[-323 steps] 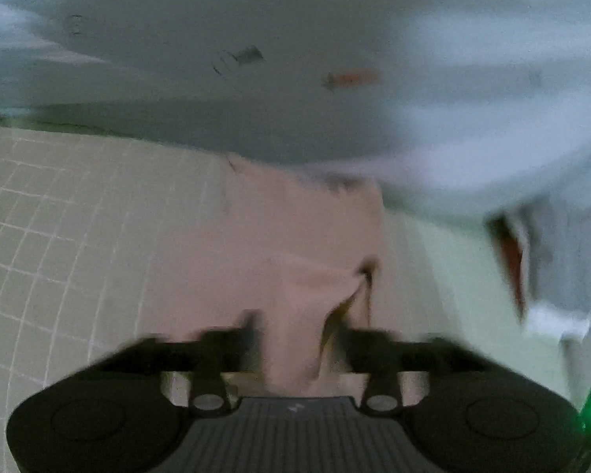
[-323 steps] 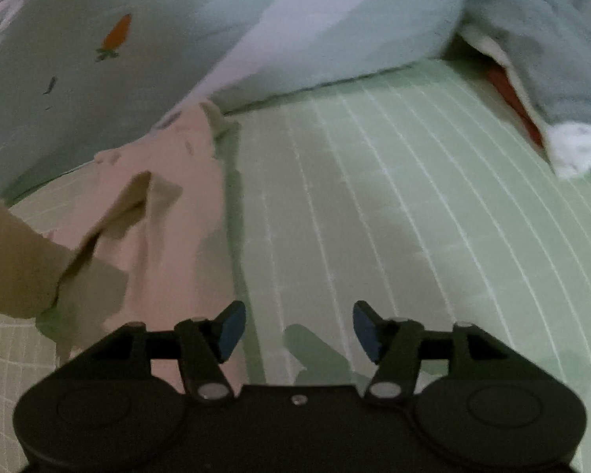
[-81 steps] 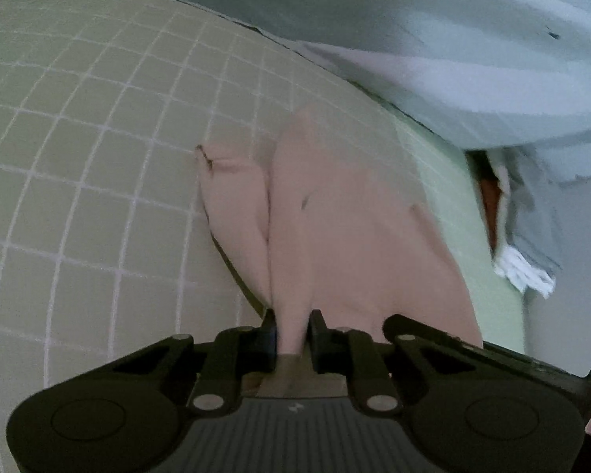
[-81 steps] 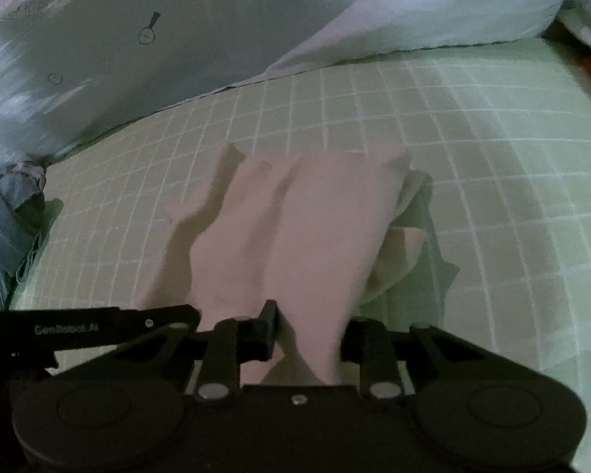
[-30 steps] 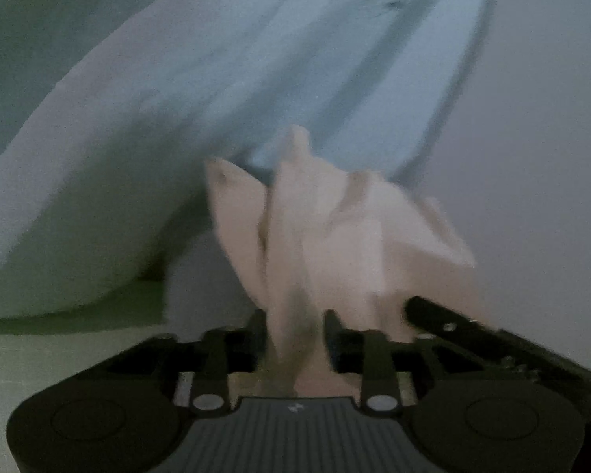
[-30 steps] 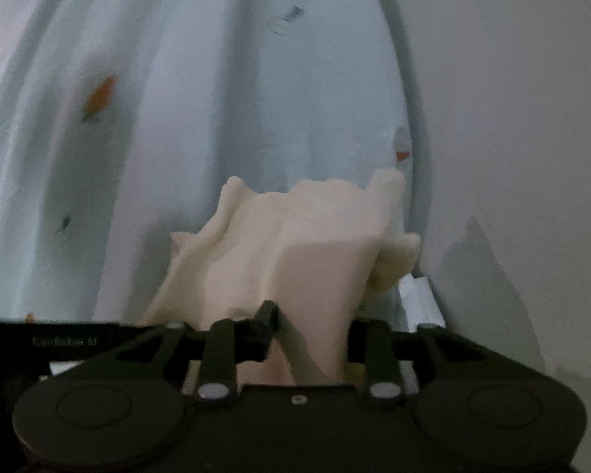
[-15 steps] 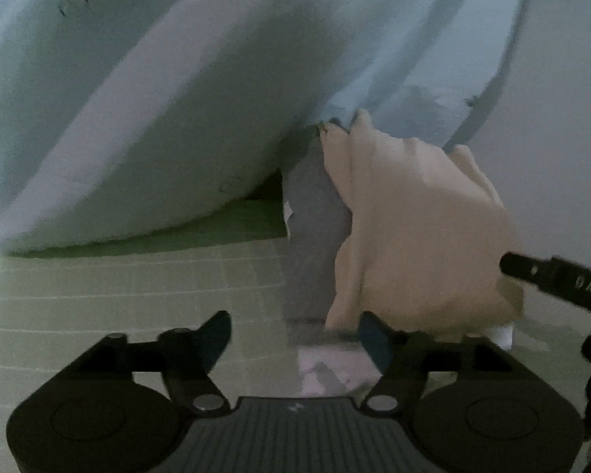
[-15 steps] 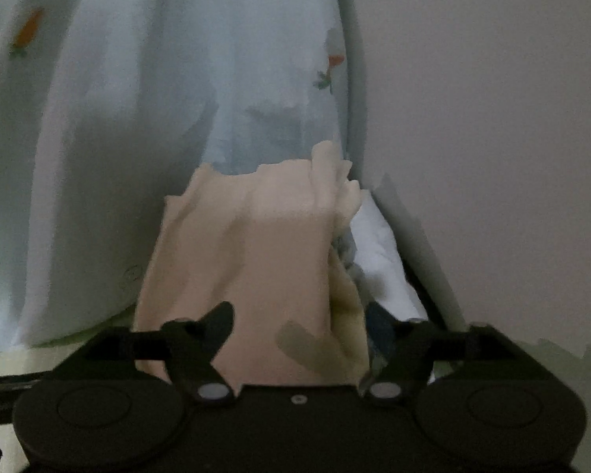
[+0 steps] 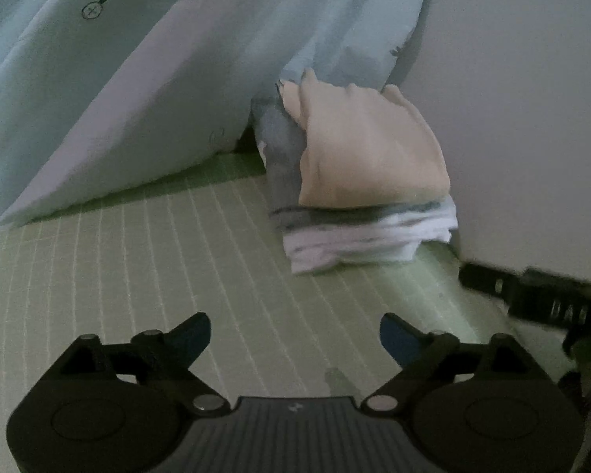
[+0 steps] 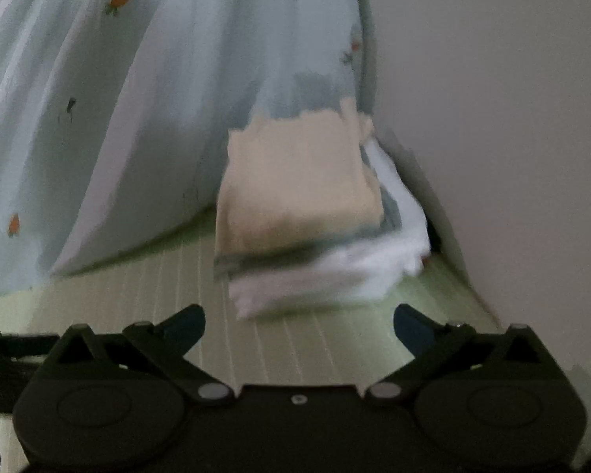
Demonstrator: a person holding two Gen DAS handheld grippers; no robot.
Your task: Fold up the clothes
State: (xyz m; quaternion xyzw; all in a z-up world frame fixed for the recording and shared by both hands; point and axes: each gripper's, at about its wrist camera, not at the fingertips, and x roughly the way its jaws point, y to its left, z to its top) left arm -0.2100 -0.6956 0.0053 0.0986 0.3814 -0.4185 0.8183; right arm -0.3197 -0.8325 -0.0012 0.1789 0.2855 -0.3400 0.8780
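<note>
A folded beige garment (image 9: 368, 149) lies on top of a stack of folded grey and white clothes (image 9: 358, 236) by the wall; it also shows in the right wrist view (image 10: 299, 181) on the same stack (image 10: 319, 276). My left gripper (image 9: 295, 335) is open and empty, well short of the stack above the green sheet. My right gripper (image 10: 299, 327) is open and empty, just in front of the stack. Part of the right gripper's body (image 9: 532, 295) shows at the right of the left wrist view.
A pale blue quilt with carrot prints (image 9: 138, 79) is heaped at the left and behind the stack, also in the right wrist view (image 10: 98, 118). A plain wall (image 9: 512, 98) stands right of the stack. The green checked sheet (image 9: 177, 276) covers the bed.
Both grippers carried the beige garment to the stack, let go of it and opened. In the last half second both pulled back from the stack.
</note>
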